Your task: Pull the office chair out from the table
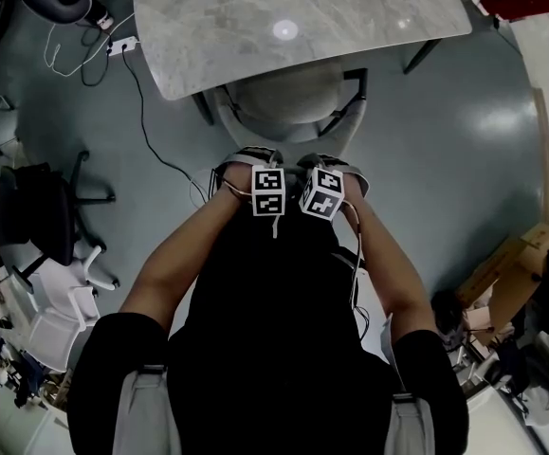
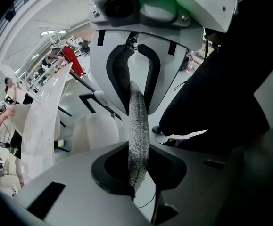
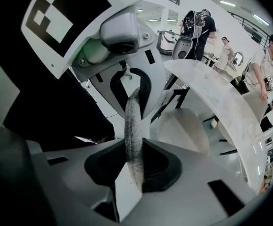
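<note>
A grey-blue floor [image 1: 445, 131] spreads all round, glossy with lamp glare. At the upper left a white power strip [image 1: 122, 45] lies on it, and a black cable [image 1: 143, 112] trails away from the strip. A black chair [image 1: 27, 216] stands at the left edge, with white chairs [image 1: 61, 316] just below it. Brown cardboard boxes [image 1: 506, 278] sit at the right edge, and something red [image 1: 525, 3] lies in the top right corner. In the right gripper view a person in a dark top [image 3: 203, 28] stands in the background, with others nearby.

Left claw [image 1: 255, 157], right claw [image 1: 336, 164] side by side (pointing down), seemingly clamped on chair back [image 2: 138, 140].
</note>
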Demonstrator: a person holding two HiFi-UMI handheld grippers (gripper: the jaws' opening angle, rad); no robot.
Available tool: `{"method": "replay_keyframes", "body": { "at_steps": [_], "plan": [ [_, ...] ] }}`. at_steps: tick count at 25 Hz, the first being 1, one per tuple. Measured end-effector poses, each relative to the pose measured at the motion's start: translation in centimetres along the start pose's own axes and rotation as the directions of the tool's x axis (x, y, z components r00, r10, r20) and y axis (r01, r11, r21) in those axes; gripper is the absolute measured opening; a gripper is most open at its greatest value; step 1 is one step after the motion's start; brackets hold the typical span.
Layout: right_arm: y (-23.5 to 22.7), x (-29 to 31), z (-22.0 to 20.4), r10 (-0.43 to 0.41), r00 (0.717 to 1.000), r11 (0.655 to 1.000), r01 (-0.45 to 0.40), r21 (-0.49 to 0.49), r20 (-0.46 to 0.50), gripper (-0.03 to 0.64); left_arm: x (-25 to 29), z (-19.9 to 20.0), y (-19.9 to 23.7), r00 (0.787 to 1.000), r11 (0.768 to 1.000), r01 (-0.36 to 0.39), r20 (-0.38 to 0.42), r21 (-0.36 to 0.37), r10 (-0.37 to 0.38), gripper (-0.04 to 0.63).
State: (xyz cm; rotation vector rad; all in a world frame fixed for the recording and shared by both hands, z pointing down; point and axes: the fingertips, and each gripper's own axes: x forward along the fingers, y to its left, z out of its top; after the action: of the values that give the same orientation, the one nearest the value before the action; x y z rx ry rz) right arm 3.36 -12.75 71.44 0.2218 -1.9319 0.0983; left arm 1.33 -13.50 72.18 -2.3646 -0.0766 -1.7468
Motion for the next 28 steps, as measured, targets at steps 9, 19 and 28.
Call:
{"method": "replay_keyframes", "body": {
  "at_steps": [9, 19, 28],
  "plan": [
    [2.9, -0.6, -1.2, 0.046, 0.999, 0.998, -0.046, -0.043, 0.007, 0.092, 0.0, 1.2, -2.9, 1.000, 0.999, 0.008, -0.022, -0.040, -0.009, 0.072],
    [5.3, -1.4, -3.3, 0.076, 0.997, 0.991, -0.075, -0.111, 0.004, 0.089, 0.3, 3.2, -5.4, 1.000, 0.995, -0.005, -0.031, -0.098, 0.002, 0.072],
    [7.0, -2.5, -5.8, 0.096, 0.995, 0.983, -0.092, -0.158, 0.016, 0.089, 1.1, 5.9, -7.2, 0.999, 0.989, -0.028, -0.043, -0.143, 0.022, 0.072]
  ]
}}
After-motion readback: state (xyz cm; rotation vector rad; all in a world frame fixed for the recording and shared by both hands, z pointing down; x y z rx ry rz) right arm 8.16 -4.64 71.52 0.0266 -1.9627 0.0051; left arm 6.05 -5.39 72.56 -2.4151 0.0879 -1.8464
